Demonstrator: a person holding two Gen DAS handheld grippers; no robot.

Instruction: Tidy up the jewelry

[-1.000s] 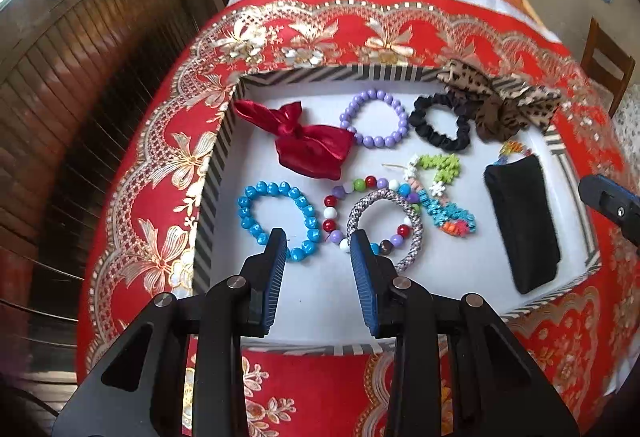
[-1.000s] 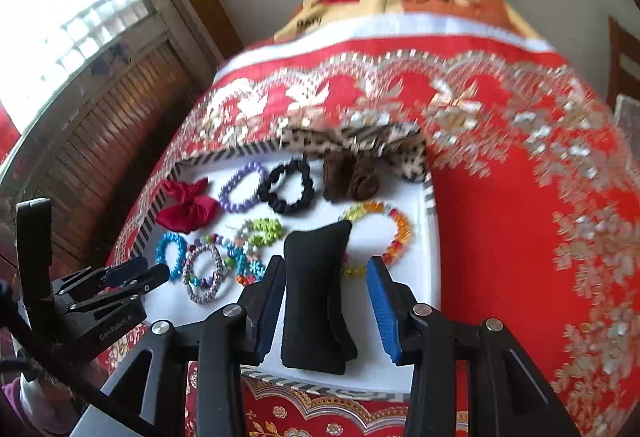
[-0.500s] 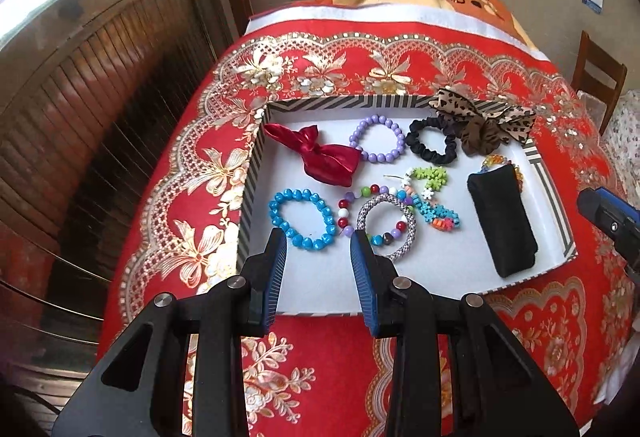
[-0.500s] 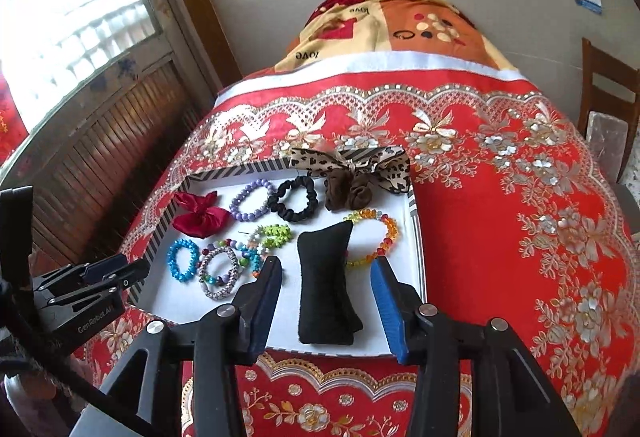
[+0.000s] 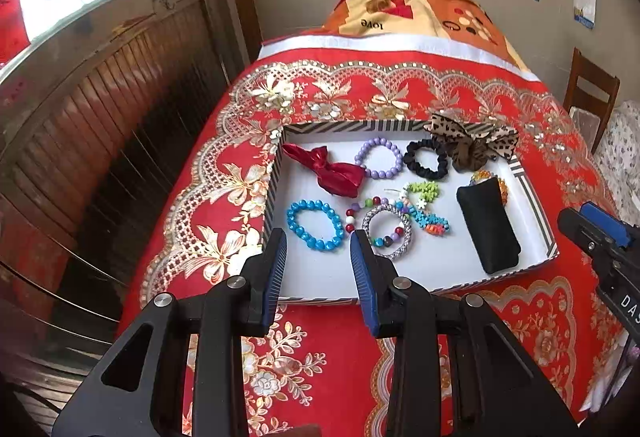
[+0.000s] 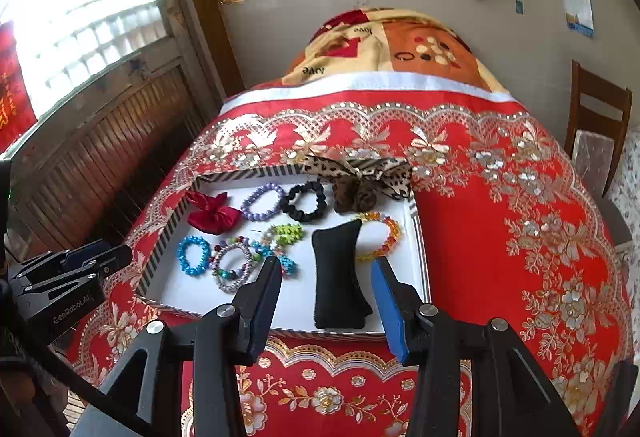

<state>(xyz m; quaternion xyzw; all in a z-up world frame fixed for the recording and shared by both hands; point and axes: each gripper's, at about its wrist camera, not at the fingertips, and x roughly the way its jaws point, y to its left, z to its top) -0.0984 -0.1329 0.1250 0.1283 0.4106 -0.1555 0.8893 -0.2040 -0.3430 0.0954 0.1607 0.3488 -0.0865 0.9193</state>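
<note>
A shallow tray with a striped rim (image 5: 275, 197) (image 6: 168, 241) sits on a red floral cloth. In it lie a red bow (image 5: 330, 173), a purple bead bracelet (image 5: 378, 159), a black scrunchie (image 5: 425, 160), a leopard bow (image 5: 472, 141), a blue bead bracelet (image 5: 314, 225), a silver rope bracelet (image 5: 386, 237), star-bead bracelets (image 5: 426, 205), an orange bracelet (image 6: 382, 233) and a black cushion (image 6: 338, 277). My left gripper (image 5: 318, 237) hovers open and empty above the tray's near left edge. Above the near right edge, my right gripper (image 6: 327, 263) is open and empty, with the cushion below it.
The red cloth (image 5: 360, 101) covers a long raised surface. A folded orange blanket (image 5: 420, 17) lies at its far end. Wooden panelling and a window (image 5: 100, 77) line the left side, and a wooden chair (image 6: 596, 125) stands at the right.
Both grippers have drawn back and risen from the tray, so it looks smaller and more of the room shows. The right jaws stand slightly wider. Nothing in the tray has moved.
</note>
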